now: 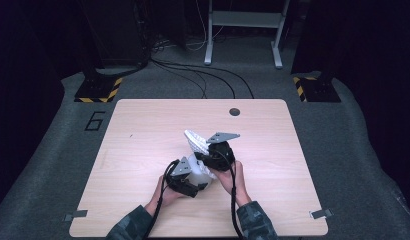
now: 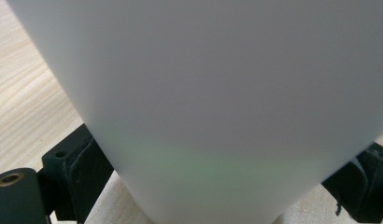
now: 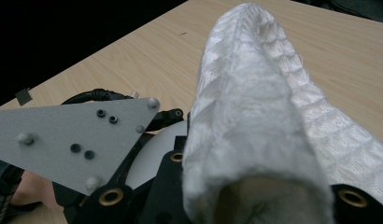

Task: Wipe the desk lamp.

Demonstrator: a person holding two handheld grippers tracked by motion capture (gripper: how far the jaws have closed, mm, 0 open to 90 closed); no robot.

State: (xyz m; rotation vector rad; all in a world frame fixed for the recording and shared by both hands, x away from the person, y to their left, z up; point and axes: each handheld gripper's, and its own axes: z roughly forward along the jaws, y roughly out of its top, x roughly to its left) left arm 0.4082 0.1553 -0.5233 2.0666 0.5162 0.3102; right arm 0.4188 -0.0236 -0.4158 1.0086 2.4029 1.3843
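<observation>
White plastic cup sits between the left gripper's jaws: in the left gripper view its smooth wall runs edge to edge, and both black pads press its sides. Jaws are spread wide, clamped on the cup body. Cup stands on the wooden table, near the person's edge, roughly centre. From the high view only a bit of the cup shows between the two grippers.

Right gripper is just beyond and to the right of the left one, nearly touching it. Its jaws are as closed as they get, pinching a white waffle-weave cloth. In the right gripper view the cloth is folded into a thick roll rising up from between the jaws, folded end close to the camera. In the high view the cloth sticks out up-left from the right gripper, above the cup. Can't tell whether cloth touches the cup rim.

Right gripper view also catches the left gripper's grey triangular plate and a slice of the cup's white rim below it.

Both hands in camo sleeves come in from the bottom edge, cables trailing back along the forearms.

Farther out: dark round grommet hole near the table's far edge. Tape tabs at the near corners. Grey carpet beyond, with a painted "6", yellow-black hazard-striped stand bases, loose cables and a white frame's legs at the back.
</observation>
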